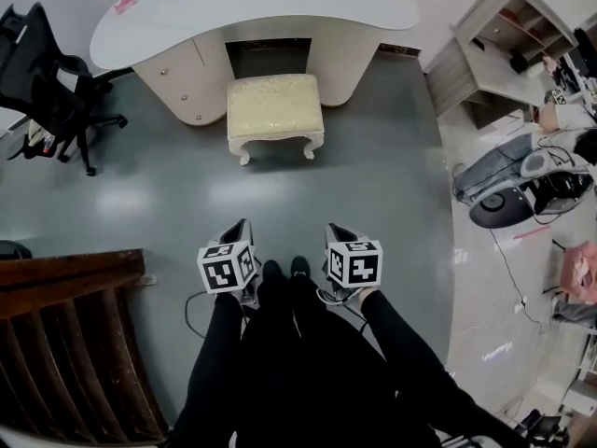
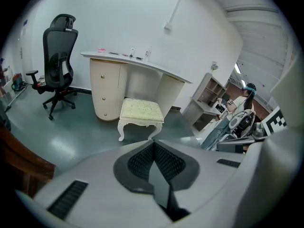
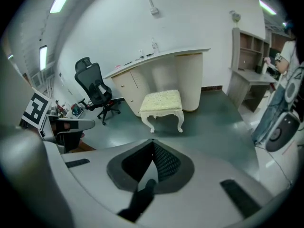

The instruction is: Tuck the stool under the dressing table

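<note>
The cream stool [image 1: 275,110] with a padded seat and white curved legs stands on the grey floor in front of the dressing table [image 1: 252,12], its back edge at the dark knee opening. It also shows in the left gripper view [image 2: 140,112] and the right gripper view [image 3: 163,102]. My left gripper [image 1: 241,230] and right gripper [image 1: 338,232] hang side by side close to my legs, well short of the stool. Both are shut, the pads meeting with nothing between them [image 2: 153,144] [image 3: 153,144].
A black office chair [image 1: 47,82] stands left of the dressing table. Dark wooden slatted furniture [image 1: 65,343] fills the lower left. A shelved desk [image 1: 522,35], bags and equipment [image 1: 522,189] and floor cables crowd the right side.
</note>
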`<state>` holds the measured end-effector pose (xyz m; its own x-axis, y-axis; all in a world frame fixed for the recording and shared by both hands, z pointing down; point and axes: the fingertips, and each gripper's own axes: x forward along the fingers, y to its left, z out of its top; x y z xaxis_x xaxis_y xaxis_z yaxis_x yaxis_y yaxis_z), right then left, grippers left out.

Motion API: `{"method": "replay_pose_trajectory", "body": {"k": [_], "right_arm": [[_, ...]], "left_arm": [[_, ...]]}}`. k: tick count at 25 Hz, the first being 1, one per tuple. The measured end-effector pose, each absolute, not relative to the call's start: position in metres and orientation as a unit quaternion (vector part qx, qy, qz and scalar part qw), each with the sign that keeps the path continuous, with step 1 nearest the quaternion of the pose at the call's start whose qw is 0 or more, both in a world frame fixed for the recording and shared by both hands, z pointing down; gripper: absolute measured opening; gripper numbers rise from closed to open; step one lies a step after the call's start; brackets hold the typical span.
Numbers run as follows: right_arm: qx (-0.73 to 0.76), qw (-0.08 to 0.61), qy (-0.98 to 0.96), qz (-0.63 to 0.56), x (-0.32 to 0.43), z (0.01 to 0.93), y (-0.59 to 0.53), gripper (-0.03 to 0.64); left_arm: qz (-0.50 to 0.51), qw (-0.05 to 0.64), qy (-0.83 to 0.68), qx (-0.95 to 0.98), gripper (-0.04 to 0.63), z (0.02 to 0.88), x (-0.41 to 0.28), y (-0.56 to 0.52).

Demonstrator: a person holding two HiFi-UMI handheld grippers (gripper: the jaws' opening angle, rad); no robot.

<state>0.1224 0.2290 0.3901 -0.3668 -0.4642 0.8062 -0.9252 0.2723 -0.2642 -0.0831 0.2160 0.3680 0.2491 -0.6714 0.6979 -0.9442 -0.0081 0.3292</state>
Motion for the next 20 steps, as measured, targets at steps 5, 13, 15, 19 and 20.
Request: {"method": "replay_pose_trajectory", "body": {"k": [5,13,15,19,20], "right_arm": [[0.491,0.299,-0.715,0.397,0.152,0.384,0.219,0.005],[0.509,0.301,-0.707,0.387,0.175,0.379,0.194,0.005],[0.511,0.301,-0.707,0.385,0.178,0.376,0.191,0.005],[0.511,0.301,-0.710,0.379,0.182,0.372,0.184,0.005],[0.511,0.302,-0.711,0.377,0.183,0.371,0.182,0.005]], "left_arm": [[0.170,0.387,-0.611,0.669,0.008,0.365,-0.096,0.204],[0.155,0.389,-0.626,0.657,0.008,0.358,-0.089,0.190],[0.153,0.388,-0.628,0.657,0.008,0.355,-0.087,0.190],[0.159,0.381,-0.631,0.657,0.008,0.350,-0.086,0.188],[0.160,0.379,-0.632,0.657,0.008,0.349,-0.086,0.187]]}}
